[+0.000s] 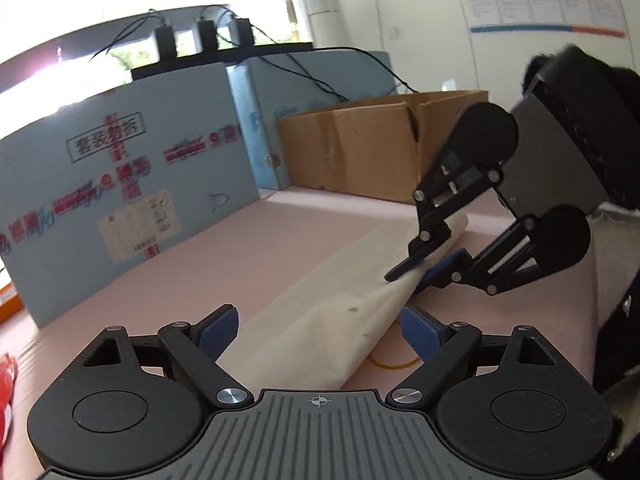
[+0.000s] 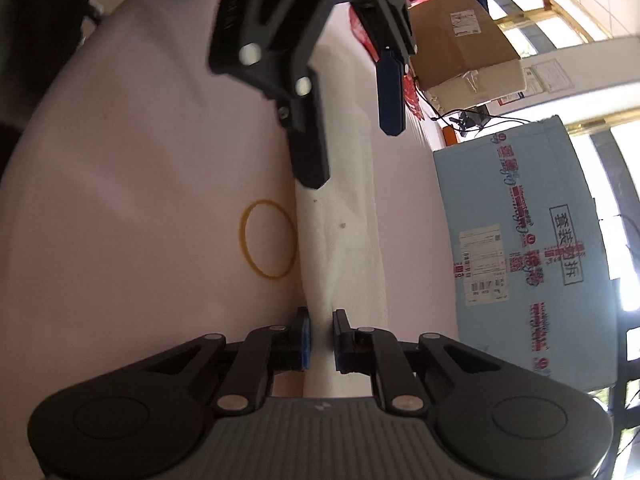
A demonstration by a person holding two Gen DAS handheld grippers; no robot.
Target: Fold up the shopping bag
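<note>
A cream cloth shopping bag [image 1: 344, 280], folded into a long narrow strip, lies on the pink table [image 1: 180, 272]. My left gripper [image 1: 320, 330] is open, its blue pads standing on either side of the strip's near end without touching it. At the strip's other end my right gripper [image 1: 416, 271] is shut on the bag's edge, one finger above the fold and one below. In the right wrist view the bag [image 2: 344, 248] runs away from my right gripper [image 2: 322, 338], white cloth filling the narrow gap between its pads. The left gripper [image 2: 354, 158] hangs open over the far end.
A yellow rubber band [image 2: 268, 240] lies on the table right beside the strip. A light blue carton [image 1: 120, 184] and a brown cardboard box [image 1: 360, 148] stand along the table's far side. A red item [image 1: 6, 372] sits at the left edge. A person's dark clothing [image 1: 616, 340] is at the right.
</note>
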